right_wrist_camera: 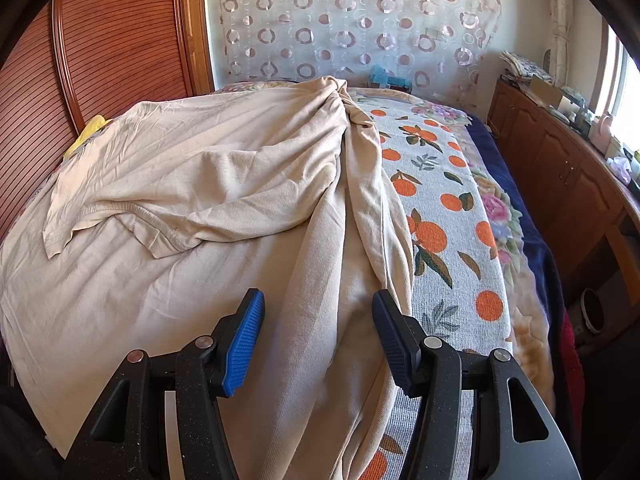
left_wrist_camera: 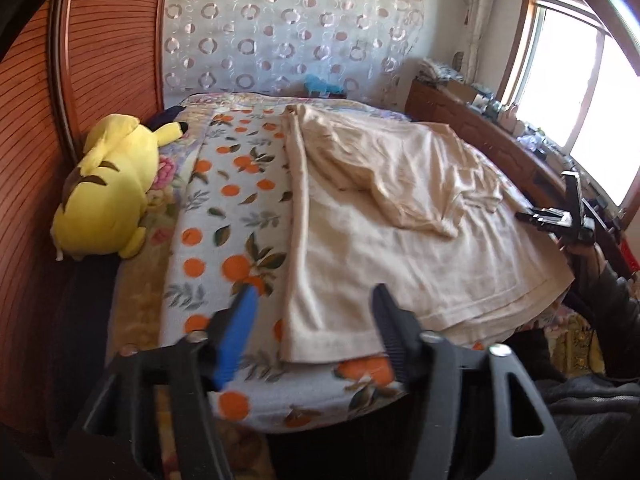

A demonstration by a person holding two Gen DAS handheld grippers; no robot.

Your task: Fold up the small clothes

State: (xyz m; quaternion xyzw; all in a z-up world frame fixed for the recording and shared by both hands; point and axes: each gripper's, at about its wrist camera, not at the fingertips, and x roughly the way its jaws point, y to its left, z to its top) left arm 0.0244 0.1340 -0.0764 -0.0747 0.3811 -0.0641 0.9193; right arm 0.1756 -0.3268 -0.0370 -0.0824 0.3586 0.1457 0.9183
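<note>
From the left wrist, the cream cotton garment (left_wrist_camera: 384, 220) lies spread on the orange-print fleece blanket (left_wrist_camera: 224, 208) covering the bed, one long side already folded over into a straight edge and a loose sleeve bunched near the middle. The left gripper (left_wrist_camera: 312, 320) hangs above the near corner of the cloth with its jaws wide and nothing between them — the hem corner below looks free. A yellow plush toy (left_wrist_camera: 108, 188) lies against the slatted wooden headboard (left_wrist_camera: 36, 120), well apart from the fold. The right gripper (left_wrist_camera: 560, 216) shows at the far edge; from here I cannot tell how its jaws stand.

From the right wrist, the right gripper (right_wrist_camera: 318, 328) sits low over a thick ridge of the same garment (right_wrist_camera: 180, 184), jaws about half apart, pads not pressing on the cloth.

The risks, as I judge them: the rumpled sleeve may get trapped inside the next fold and leave a lump, and the ridge is several layers thick — a pinch there could catch only the top layer, or drag the blanket along.
</note>
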